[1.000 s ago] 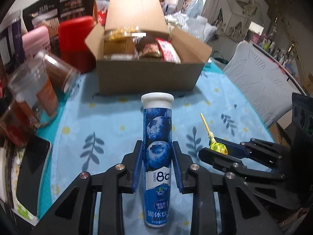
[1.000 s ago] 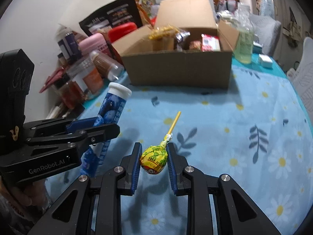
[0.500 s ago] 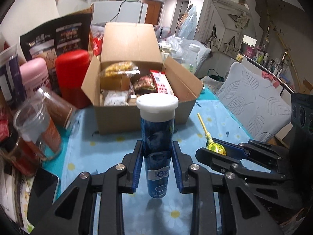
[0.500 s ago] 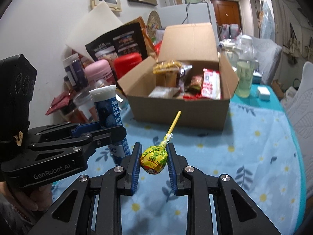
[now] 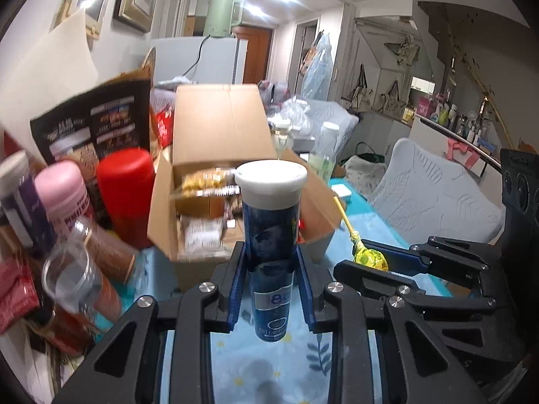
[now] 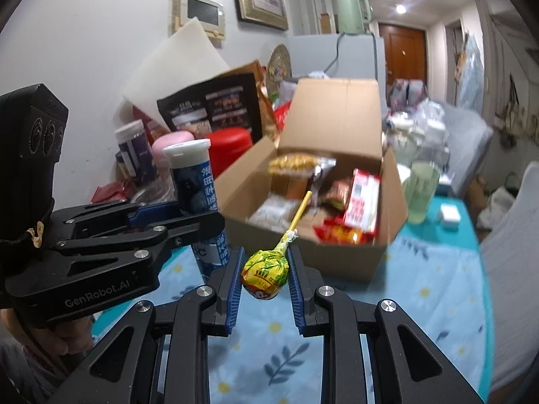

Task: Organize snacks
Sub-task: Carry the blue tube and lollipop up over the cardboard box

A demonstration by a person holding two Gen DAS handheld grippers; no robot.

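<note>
I am carrying both finds up off the floral tablecloth (image 6: 421, 289), where they sat a second ago, so each is lifted free and ready to travel to the open cardboard box (image 6: 337, 128) ahead. My left gripper (image 5: 271, 282) is pinching the blue blueberry tablet tube (image 5: 271, 232) upright at mid-body, white cap above the fingers. My right gripper (image 6: 265, 272) is squeezing the yellow-wrapped lollipop (image 6: 266, 271) by its head, its stick slanting toward the box.
</note>
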